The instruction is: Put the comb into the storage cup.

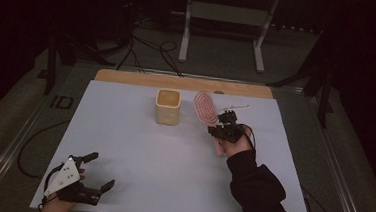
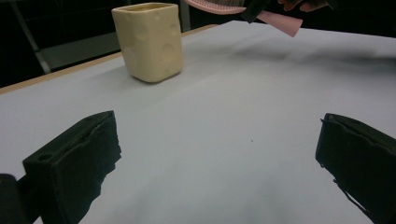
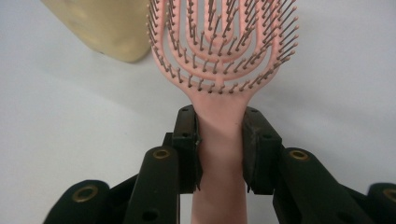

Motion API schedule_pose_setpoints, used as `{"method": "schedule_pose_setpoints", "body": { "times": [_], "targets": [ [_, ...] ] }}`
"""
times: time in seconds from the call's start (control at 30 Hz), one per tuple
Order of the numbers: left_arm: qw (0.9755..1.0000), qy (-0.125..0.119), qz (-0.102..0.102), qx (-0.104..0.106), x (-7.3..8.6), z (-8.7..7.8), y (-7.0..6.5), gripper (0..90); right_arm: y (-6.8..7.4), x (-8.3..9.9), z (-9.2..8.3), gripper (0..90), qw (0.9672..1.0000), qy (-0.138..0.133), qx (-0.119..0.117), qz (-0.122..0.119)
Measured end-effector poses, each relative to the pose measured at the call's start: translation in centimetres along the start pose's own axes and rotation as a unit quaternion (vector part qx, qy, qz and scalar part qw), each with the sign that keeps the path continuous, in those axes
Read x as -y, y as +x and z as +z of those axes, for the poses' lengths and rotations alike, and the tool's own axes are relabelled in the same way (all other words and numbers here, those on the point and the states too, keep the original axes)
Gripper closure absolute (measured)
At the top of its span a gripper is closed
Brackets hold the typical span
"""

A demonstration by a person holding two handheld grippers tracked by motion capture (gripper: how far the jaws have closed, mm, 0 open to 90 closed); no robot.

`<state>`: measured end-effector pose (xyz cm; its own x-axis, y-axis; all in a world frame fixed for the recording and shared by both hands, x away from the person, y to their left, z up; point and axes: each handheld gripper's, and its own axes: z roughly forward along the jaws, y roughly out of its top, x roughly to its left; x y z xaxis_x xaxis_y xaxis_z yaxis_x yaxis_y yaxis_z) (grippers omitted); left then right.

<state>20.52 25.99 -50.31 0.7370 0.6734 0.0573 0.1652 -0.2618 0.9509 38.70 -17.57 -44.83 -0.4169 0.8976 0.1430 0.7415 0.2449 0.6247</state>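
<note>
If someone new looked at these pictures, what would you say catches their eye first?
Most likely the pink hairbrush, its handle clamped in the right tool and held above the white sheet just right of the cream cup. The cup stands upright near the table's far edge. The left tool sits wide open at the near left corner, holding nothing.

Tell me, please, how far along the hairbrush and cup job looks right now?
Done: the right gripper has clamped the pink hairbrush by its handle. In hand: it holds the brush just right of the yellow cup. Left, probably: placing it inside. The left gripper waits open.
</note>
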Motion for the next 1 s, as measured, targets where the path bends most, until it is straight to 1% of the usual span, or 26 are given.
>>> {"method": "schedule_pose_setpoints", "body": {
  "times": [0.03, 0.1, 0.17, 0.23, 0.33, 0.37, 0.4, 0.43, 0.5, 0.53, 0.6, 0.8, 0.87, 1.0],
  "targets": [
    [1.0000, 0.000, 0.000, 0.000, 0.0, 0.0, 0.0, 0.0, 0.1, -0.1, 0.0, 70.1, 1.0000, -0.004, -0.002, -0.002],
    [1.0000, 0.000, 0.000, 0.000, 0.0, 0.0, 0.0, 0.0, 0.2, -0.4, -0.2, 70.1, 0.9999, -0.008, 0.002, -0.011],
    [1.0000, 0.001, 0.000, 0.000, 0.0, 0.0, 0.0, 0.0, 0.4, -0.6, -0.3, 70.1, 0.9998, -0.014, 0.001, -0.014],
    [1.0000, 0.001, -0.001, 0.000, 0.0, 0.0, 0.0, 0.0, 0.6, -0.8, -0.4, 70.1, 0.9995, -0.022, 0.001, -0.024],
    [1.0000, 0.001, -0.002, -0.001, 0.0, 0.0, 0.0, 0.0, 0.9, -1.1, -0.6, 70.1, 0.9990, -0.028, -0.005, -0.036],
    [1.0000, 0.000, -0.003, 0.000, 0.0, 0.0, 0.1, 0.0, 0.9, -1.3, -0.6, 70.1, 0.9986, -0.031, -0.011, -0.042],
    [1.0000, 0.001, -0.003, -0.001, 0.0, 0.0, 0.1, 0.0, 1.0, -1.4, -0.7, 70.1, 0.9985, -0.032, -0.013, -0.043],
    [1.0000, 0.001, -0.003, -0.001, 0.0, 0.0, 0.1, 0.0, 1.1, -1.5, -0.8, 70.1, 0.9984, -0.033, -0.013, -0.044],
    [1.0000, 0.001, -0.003, 0.000, 0.0, 0.0, 0.1, 0.0, 1.3, -1.8, -1.0, 70.1, 0.9975, -0.042, -0.016, -0.055],
    [1.0000, 0.001, -0.003, -0.001, 0.0, 0.0, 0.1, 0.0, 1.5, -2.0, -1.1, 70.1, 0.9973, -0.045, -0.016, -0.057],
    [1.0000, 0.001, -0.003, 0.000, 0.0, 0.0, 0.1, 0.0, 1.7, -2.2, -1.3, 70.1, 0.9960, -0.057, -0.022, -0.066],
    [1.0000, 0.000, -0.005, -0.001, 0.1, 0.0, 0.2, 0.0, 2.3, -3.1, -1.5, 70.1, 0.9925, -0.080, -0.045, -0.081],
    [1.0000, -0.001, -0.005, 0.000, 0.1, 0.0, 0.2, 0.0, 2.6, -3.3, -1.4, 70.1, 0.9906, -0.087, -0.058, -0.089],
    [1.0000, 0.000, -0.005, 0.000, 0.1, 0.0, 0.2, 0.0, 3.1, -3.7, -1.1, 70.1, 0.9871, -0.099, -0.072, -0.102]
  ]
}}
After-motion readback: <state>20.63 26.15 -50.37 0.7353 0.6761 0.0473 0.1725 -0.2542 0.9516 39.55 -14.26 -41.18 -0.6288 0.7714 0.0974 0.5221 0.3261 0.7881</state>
